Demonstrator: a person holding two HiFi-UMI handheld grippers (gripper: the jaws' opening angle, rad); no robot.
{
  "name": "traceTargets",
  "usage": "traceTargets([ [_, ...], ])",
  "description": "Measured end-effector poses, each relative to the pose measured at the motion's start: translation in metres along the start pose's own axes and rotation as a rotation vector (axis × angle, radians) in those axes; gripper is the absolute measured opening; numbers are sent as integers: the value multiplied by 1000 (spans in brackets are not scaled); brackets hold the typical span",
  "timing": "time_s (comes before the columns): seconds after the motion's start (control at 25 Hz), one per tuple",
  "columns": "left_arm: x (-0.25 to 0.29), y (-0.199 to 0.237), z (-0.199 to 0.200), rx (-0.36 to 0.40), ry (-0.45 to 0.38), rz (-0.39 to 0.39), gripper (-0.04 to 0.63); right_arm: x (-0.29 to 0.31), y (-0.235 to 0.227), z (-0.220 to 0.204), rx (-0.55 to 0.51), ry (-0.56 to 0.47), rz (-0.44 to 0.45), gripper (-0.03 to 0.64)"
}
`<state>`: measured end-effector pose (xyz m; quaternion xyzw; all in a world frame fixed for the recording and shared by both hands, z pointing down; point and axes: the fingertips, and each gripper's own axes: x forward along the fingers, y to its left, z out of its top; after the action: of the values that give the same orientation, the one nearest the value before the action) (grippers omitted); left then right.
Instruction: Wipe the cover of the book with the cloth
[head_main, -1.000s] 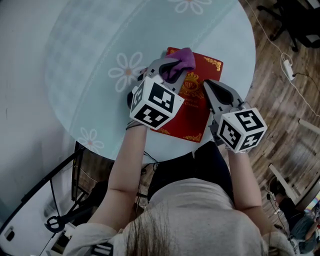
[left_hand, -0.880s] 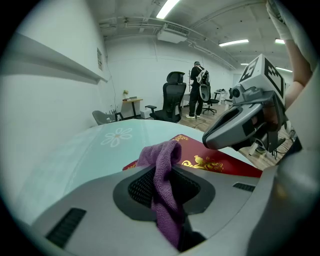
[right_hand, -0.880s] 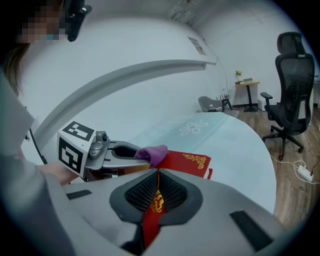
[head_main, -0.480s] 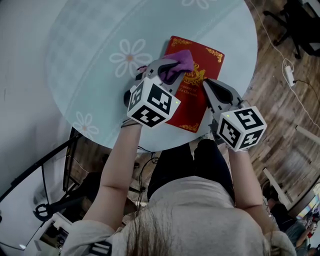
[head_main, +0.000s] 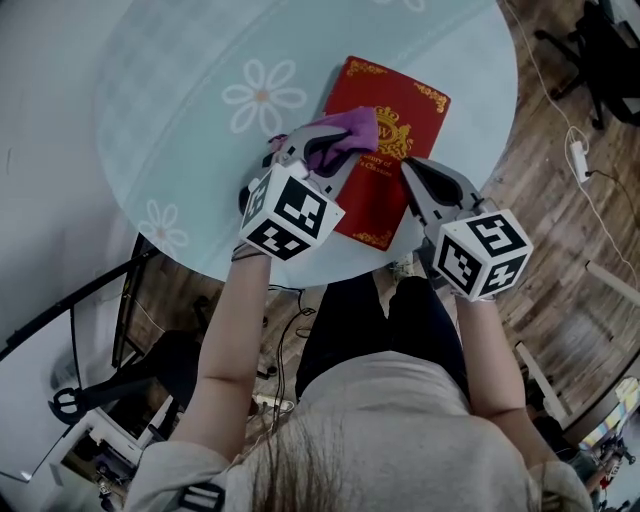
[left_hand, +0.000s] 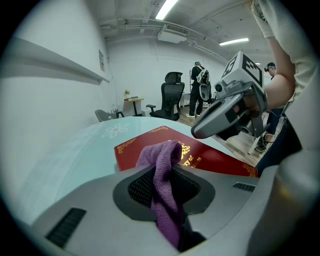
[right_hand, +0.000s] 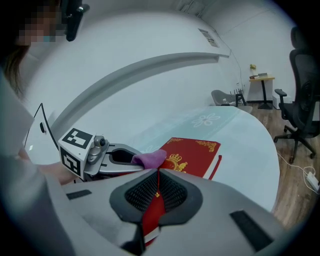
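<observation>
Ok so, working across from the left: the round pale-blue counter (head_main: 190, 130) has a white daisy print (head_main: 262, 95) on it, and just right of that flower is my left gripper (head_main: 322, 152). Its fingers are pinching the purple cloth (head_main: 347, 133), and in the left gripper view you can see the cloth bunched up between them with a fold poking out front. That fold sits on the left part of the cover of the red book (head_main: 415, 120), right next to the gold crest. The book lies flat near the counter's near-right edge, tilted a bit, with gold corner ornaments. Next over is my right gripper (head_main: 428, 182). Its fingers are clamped onto the near edge of the book, and the right gripper view shows the red cover wedged between the pads. Off to the far right there's wood floor (head_main: 560, 230) with a white cable (head_main: 575, 150) lying on it.
</observation>
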<state>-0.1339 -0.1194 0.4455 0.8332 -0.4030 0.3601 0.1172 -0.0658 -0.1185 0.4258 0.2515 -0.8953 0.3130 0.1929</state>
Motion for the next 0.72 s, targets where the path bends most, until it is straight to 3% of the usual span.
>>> traceTargets([
  [0.72,-39,-33,-32,-40,-6,25,81,-7,38,-26,-74,68,104,23],
])
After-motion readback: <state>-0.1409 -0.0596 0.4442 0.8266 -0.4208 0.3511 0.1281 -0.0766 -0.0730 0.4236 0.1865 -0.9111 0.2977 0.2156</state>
